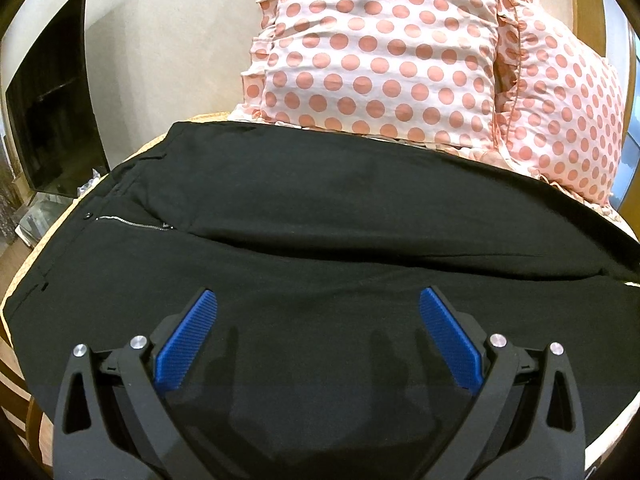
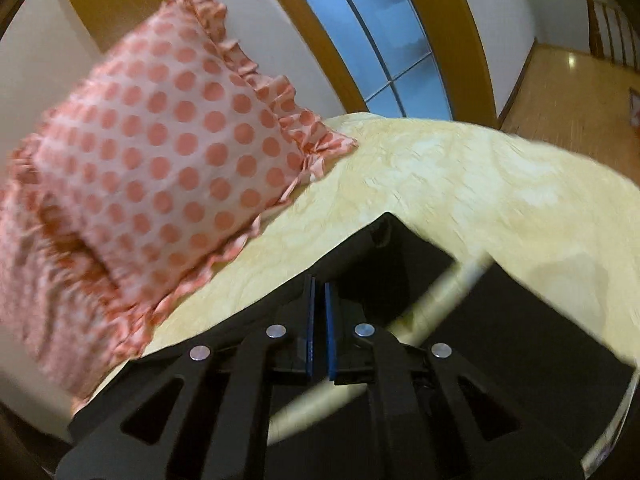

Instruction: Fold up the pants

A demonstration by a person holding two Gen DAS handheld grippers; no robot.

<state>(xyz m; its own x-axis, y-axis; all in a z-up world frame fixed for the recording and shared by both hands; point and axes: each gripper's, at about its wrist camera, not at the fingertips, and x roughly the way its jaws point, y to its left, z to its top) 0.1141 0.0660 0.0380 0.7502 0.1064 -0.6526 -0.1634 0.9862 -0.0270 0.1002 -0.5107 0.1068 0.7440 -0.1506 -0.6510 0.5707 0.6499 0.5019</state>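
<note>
Black pants (image 1: 304, 216) lie flat across the bed, waistband with button and zipper (image 1: 132, 222) at the left. My left gripper (image 1: 318, 300) is open and empty, its blue pads (image 1: 188, 340) spread wide just above the near part of the pants. In the right wrist view the leg ends of the pants (image 2: 500, 320) lie on the cream bedspread (image 2: 460, 172), two legs with a strip of bedspread between them. My right gripper (image 2: 319, 292) is shut, pads nearly together over the far leg's edge; whether cloth is pinched between them is hidden.
Two pink polka-dot pillows (image 1: 380, 52) with ruffled edges lean behind the pants; one shows in the right wrist view (image 2: 160, 152). A dark TV screen (image 1: 52, 120) stands at the left. A window with a wooden frame (image 2: 380, 32) is beyond the bed.
</note>
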